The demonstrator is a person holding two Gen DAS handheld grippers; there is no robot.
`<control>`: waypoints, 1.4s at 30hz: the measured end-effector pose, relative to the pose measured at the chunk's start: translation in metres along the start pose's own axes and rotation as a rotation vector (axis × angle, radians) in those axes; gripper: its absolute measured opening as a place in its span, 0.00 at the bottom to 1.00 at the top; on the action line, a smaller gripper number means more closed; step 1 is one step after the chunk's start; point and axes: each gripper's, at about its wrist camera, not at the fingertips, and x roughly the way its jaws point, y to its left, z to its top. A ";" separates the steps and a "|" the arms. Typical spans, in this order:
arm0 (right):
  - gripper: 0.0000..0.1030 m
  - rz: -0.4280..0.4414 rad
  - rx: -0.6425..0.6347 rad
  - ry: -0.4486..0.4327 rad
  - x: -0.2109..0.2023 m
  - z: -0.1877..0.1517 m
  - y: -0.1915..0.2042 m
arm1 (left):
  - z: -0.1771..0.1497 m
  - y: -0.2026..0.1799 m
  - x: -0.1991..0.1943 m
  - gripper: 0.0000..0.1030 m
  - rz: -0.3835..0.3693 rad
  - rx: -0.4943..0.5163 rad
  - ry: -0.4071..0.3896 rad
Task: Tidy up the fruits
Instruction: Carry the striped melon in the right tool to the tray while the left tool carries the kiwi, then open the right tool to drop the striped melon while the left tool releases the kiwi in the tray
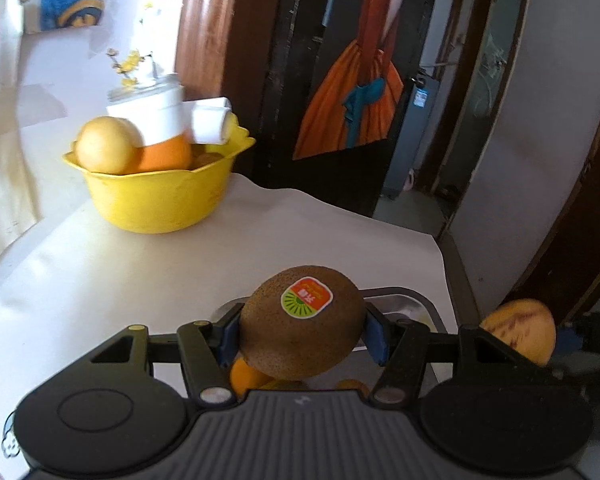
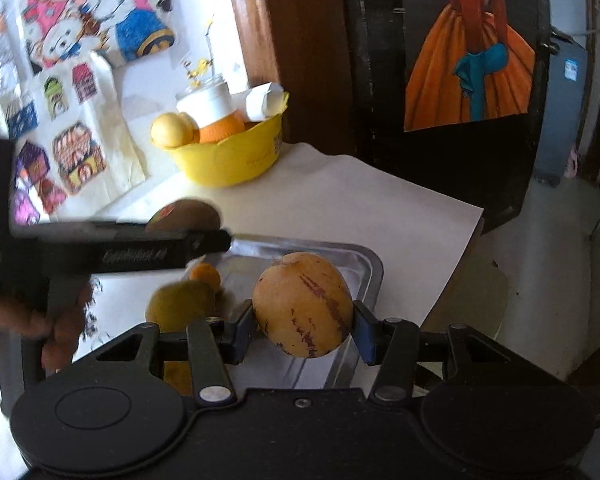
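I am holding a kiwi [image 1: 302, 322] between my left fingers [image 1: 374, 334], the blue pads pressing on both of its sides; its green and orange sticker is facing up, and the fruit is sitting low in the middle of the left wrist view. My left gripper [image 1: 302, 332] is hanging over the near end of the metal tray [image 1: 396, 300], with an orange fruit [image 1: 246, 374] peeking out just under the kiwi.

My right fingers [image 2: 366, 330] are gripping a yellow fruit with purple streaks [image 2: 304, 304], pads touching it left and right, low and centre in the right wrist view. My right gripper [image 2: 304, 320] is floating above the tray, whose shiny rim is curving past behind the streaked fruit. In the tray, left of it, a greenish-yellow fruit [image 2: 180, 306] is lying with a small orange one [image 2: 206, 274] just beyond it.

The yellow bowl [image 1: 160, 196] is standing on the white bench [image 1: 100, 280] in the upper left of the left wrist view, well apart from the tray. It is carrying a pale yellow fruit [image 1: 104, 144], an orange [image 1: 164, 154] and a white cup-like object [image 1: 152, 114]; smaller things inside are too blurred to name. Coloured drawings [image 2: 96, 12] are hanging on the wall beyond the bowl, and my left hand [image 2: 40, 328] is showing blurred at the left edge of the right wrist view
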 end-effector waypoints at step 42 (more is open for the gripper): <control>0.51 -0.010 -0.268 -0.003 0.048 -0.055 0.027 | -0.012 -0.017 0.075 0.62 0.035 0.068 0.136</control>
